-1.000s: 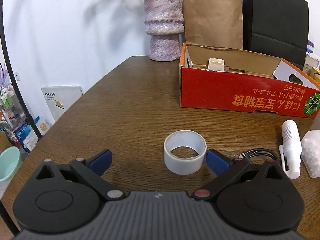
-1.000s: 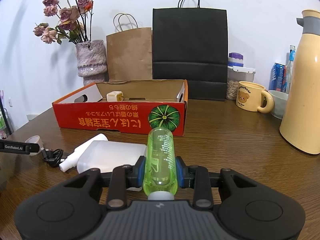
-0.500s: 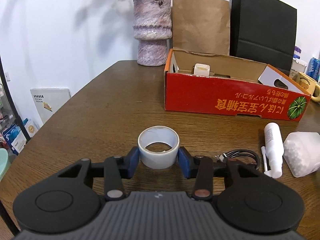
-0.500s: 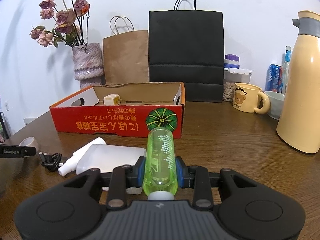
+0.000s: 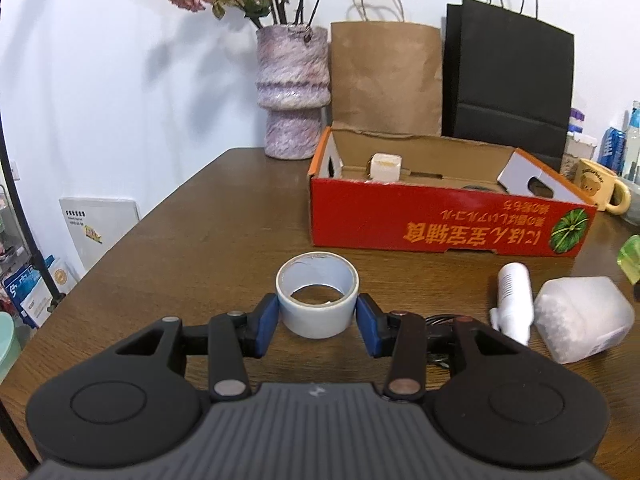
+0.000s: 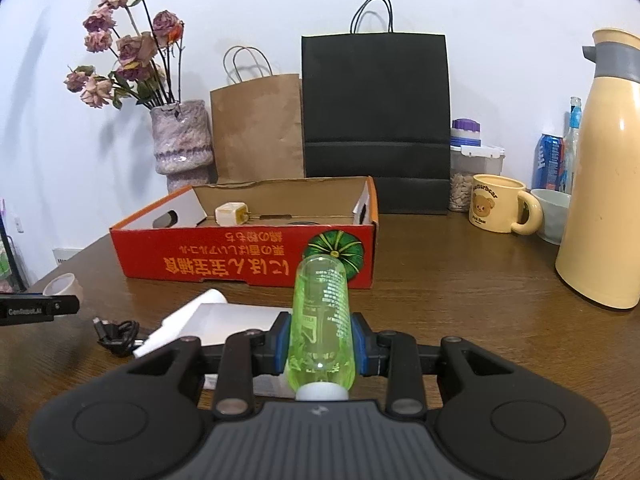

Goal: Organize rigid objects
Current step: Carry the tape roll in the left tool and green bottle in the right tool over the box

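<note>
My left gripper point(image 5: 317, 316) is shut on a white tape roll point(image 5: 317, 300), its blue pads on both sides, above the brown table. My right gripper point(image 6: 321, 340) is shut on a clear green bottle point(image 6: 322, 320) that points forward, white cap toward me. The open red cardboard box point(image 5: 440, 226) stands ahead; it also shows in the right wrist view point(image 6: 248, 258). A small white cube-shaped charger point(image 6: 231, 214) lies inside it. A white bottle point(image 5: 514, 300), a translucent white container point(image 5: 582, 318) and a black cable point(image 6: 116, 330) lie on the table.
A purple vase point(image 5: 294, 92) with dried flowers, a brown paper bag point(image 5: 386, 76) and a black paper bag point(image 6: 374, 120) stand behind the box. A yellow bear mug point(image 6: 500, 208), a cream thermos point(image 6: 608, 208), a bowl, jar and cans stand at the right.
My left gripper closed on the tape roll, lifted it a little and came nearer the box. My right gripper rose slightly with the green bottle still held.
</note>
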Demonstrator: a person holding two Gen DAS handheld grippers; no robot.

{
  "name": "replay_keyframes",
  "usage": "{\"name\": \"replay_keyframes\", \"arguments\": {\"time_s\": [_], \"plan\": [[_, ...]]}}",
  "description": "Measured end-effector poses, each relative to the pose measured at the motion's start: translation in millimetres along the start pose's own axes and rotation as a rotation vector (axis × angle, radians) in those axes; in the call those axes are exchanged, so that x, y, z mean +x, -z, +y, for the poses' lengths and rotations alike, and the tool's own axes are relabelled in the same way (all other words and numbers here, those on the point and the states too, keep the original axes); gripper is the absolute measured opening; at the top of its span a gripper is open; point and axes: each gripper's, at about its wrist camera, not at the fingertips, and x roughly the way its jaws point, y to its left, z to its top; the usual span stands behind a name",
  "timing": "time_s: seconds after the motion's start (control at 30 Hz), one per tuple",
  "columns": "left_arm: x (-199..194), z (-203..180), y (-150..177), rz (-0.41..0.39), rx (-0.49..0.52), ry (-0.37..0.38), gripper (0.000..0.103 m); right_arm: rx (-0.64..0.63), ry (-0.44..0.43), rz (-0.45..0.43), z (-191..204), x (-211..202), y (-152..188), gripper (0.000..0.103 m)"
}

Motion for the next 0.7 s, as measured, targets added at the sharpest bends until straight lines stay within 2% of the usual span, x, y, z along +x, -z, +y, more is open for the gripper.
{"name": "replay_keyframes", "arguments": {"time_s": [0.7], "plan": [[-20.6, -45.2, -36.1, -0.078, 0.067, 0.064, 0.043, -0.015, -0.063, -0.036, 28.8, 2.8, -29.3, 0.03]]}}
